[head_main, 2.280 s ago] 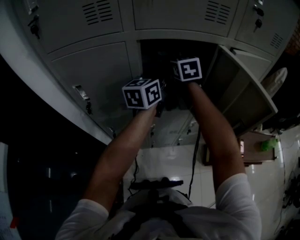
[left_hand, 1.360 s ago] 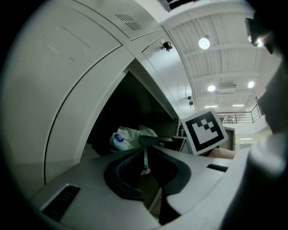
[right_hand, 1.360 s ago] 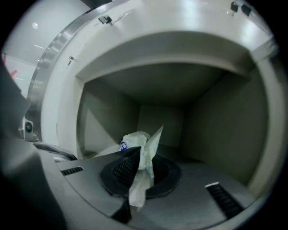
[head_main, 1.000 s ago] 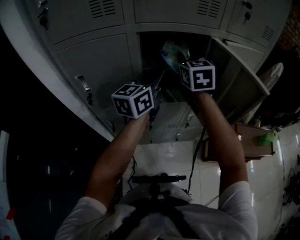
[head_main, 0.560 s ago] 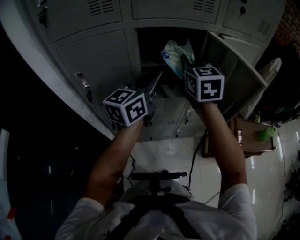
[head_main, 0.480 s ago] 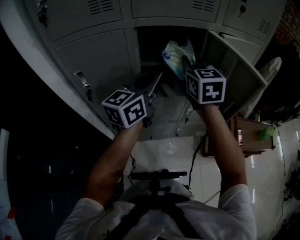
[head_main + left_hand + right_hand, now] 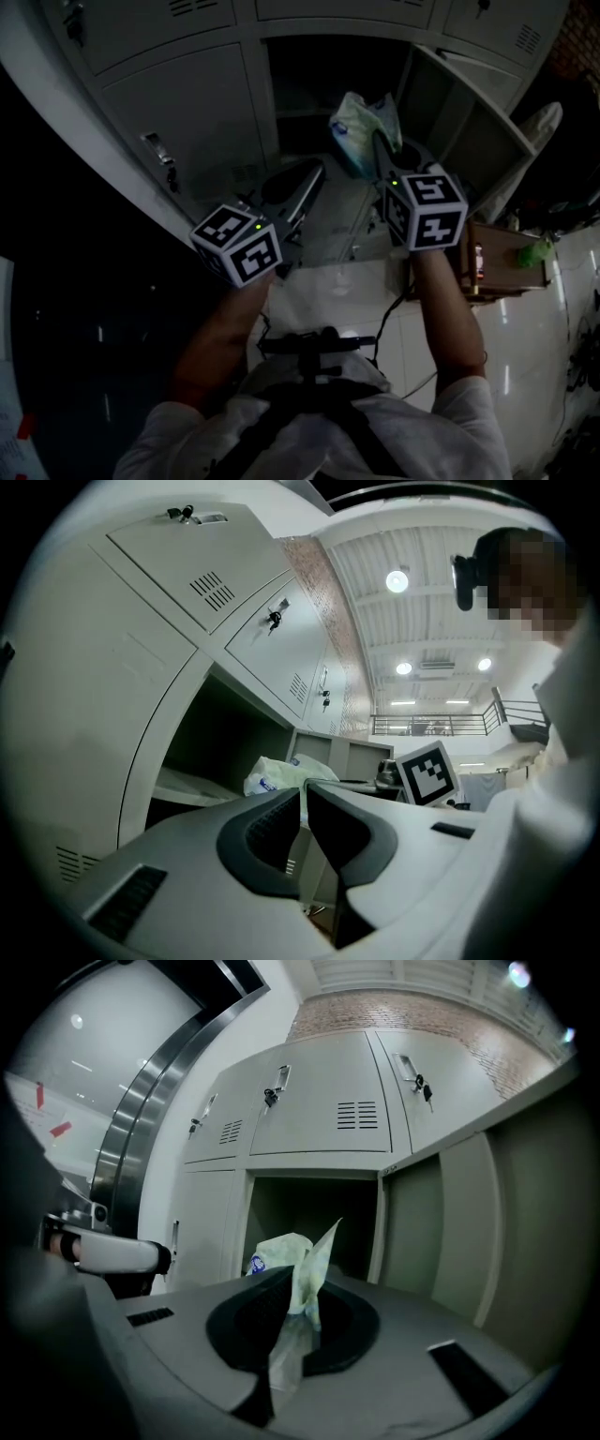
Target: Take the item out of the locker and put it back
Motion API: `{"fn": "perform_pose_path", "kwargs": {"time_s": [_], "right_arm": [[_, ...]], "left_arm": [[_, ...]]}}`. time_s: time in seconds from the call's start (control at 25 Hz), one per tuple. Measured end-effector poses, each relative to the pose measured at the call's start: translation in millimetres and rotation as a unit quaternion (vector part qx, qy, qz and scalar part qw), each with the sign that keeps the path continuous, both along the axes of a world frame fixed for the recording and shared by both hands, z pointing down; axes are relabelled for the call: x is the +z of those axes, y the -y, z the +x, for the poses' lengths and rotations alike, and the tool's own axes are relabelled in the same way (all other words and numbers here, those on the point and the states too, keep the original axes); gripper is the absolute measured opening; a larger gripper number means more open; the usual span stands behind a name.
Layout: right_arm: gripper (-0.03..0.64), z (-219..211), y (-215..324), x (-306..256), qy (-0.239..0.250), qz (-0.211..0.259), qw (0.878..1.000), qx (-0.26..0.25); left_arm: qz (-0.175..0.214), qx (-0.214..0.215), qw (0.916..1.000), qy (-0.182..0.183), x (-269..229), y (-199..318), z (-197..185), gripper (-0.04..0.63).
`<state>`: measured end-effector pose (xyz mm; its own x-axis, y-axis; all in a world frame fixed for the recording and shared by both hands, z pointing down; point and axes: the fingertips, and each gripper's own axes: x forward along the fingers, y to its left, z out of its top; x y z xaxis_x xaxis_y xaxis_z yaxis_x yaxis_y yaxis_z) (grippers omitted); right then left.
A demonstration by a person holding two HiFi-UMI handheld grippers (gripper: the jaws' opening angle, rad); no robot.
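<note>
A crumpled pale plastic bag (image 7: 361, 131) with blue print hangs in front of the open locker compartment (image 7: 319, 80). My right gripper (image 7: 380, 142) is shut on a fold of it. In the right gripper view the bag (image 7: 286, 1251) stands up from between the closed jaws of that gripper (image 7: 298, 1277), with the dark compartment (image 7: 309, 1218) behind. My left gripper (image 7: 314, 171) is lower left of the bag, shut with nothing between its jaws. In the left gripper view its tips (image 7: 302, 787) meet, and the bag (image 7: 277, 773) shows just beyond them.
The compartment's door (image 7: 469, 131) stands open to the right. Closed grey lockers (image 7: 178, 103) with keys in their locks surround the opening. A small brown cabinet (image 7: 506, 272) stands on the tiled floor at the right. A dark rig (image 7: 314, 342) hangs at my chest.
Both grippers have drawn back from the locker toward me. The bag has come out of the dark compartment in the right gripper's grip. The left gripper stayed shut and empty.
</note>
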<state>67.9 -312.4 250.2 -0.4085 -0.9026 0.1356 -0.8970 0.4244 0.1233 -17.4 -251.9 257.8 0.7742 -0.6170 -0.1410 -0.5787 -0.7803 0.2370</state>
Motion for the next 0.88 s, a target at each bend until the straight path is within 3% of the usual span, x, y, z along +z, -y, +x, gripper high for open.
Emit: {"fn": "perform_pose_path", "kwargs": {"time_s": [0.44, 0.88], "right_arm": [[0.0, 5, -45, 23, 0.018, -0.009, 1.0, -0.014], [0.0, 13, -67, 39, 0.039, -0.028, 0.999, -0.014]], "left_arm": [[-0.026, 0.01, 0.9995, 0.015, 37, -29, -3, 0.029], [-0.022, 0.012, 0.9993, 0.027, 42, -48, -8, 0.029]]}}
